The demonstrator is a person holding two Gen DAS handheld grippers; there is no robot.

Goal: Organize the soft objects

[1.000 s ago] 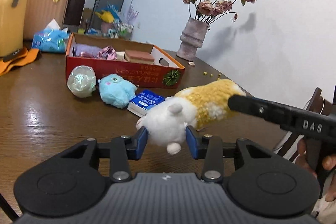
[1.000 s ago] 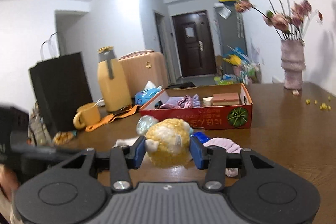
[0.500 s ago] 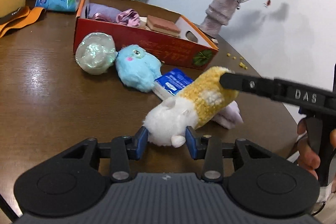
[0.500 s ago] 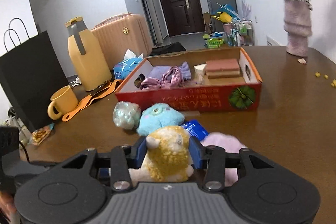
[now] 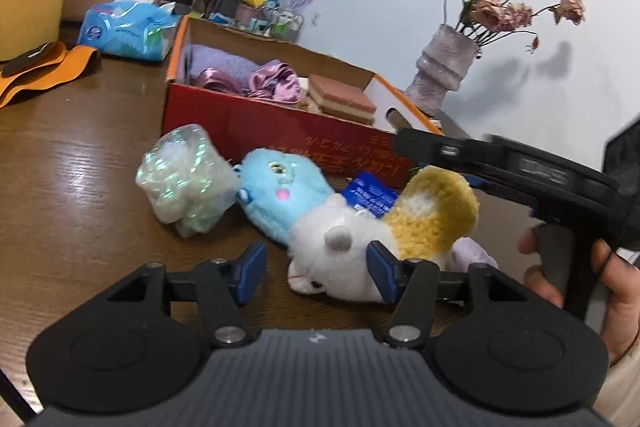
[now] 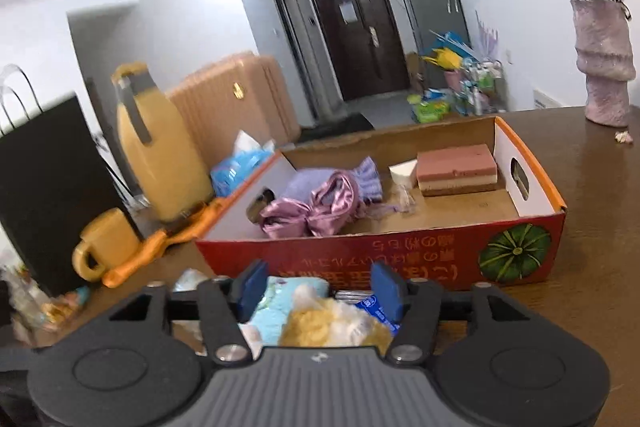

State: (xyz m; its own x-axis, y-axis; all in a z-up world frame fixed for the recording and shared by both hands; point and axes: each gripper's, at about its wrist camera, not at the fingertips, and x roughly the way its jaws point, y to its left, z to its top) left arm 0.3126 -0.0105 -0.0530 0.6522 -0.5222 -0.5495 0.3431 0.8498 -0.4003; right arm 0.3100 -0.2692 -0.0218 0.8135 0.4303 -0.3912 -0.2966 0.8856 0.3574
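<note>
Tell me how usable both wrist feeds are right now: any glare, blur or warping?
Left wrist: sharp up close, window glare streaking the table, the vase casting a soft shadow on the wall, straight lines bowed by the fisheye. Right wrist: ceiling light blown out at top, left edge smeared around the black bag, the box clear.

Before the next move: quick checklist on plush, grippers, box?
1. Left gripper off the plush: ok, jaws just opened, left pad clear, right pad close to it.
2. Right gripper released: ok, jaws just opened, pads above the plush.
3. Plush resting on table: ok, lying beside blue toy.
4. Plush inside box: not ok.
5. Free floor in box: ok, bare patch near sponge.
</note>
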